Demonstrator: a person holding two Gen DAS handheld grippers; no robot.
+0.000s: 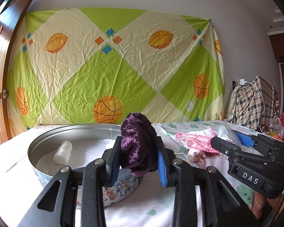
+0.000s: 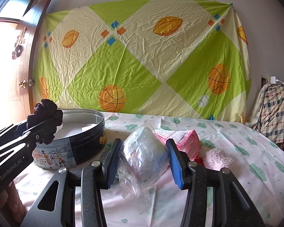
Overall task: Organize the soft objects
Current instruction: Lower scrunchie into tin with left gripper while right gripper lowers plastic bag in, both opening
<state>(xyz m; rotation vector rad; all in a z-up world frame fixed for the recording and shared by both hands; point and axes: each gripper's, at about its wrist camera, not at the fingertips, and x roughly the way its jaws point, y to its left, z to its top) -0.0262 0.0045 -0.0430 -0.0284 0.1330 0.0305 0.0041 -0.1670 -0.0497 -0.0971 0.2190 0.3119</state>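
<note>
Inside, round tin (image 1: 70,130) holds white roll (image 1: 63,152).

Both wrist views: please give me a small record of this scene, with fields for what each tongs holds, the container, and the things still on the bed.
left tongs: shut on purple knitted piece, held at the near rim of the tin
right tongs: shut on clear plastic bag, over the bed
container: round tin, open, a white roll inside
still on bed: pink knitted items, pale pink fluffy piece
surface: bed sheet with green print
</note>
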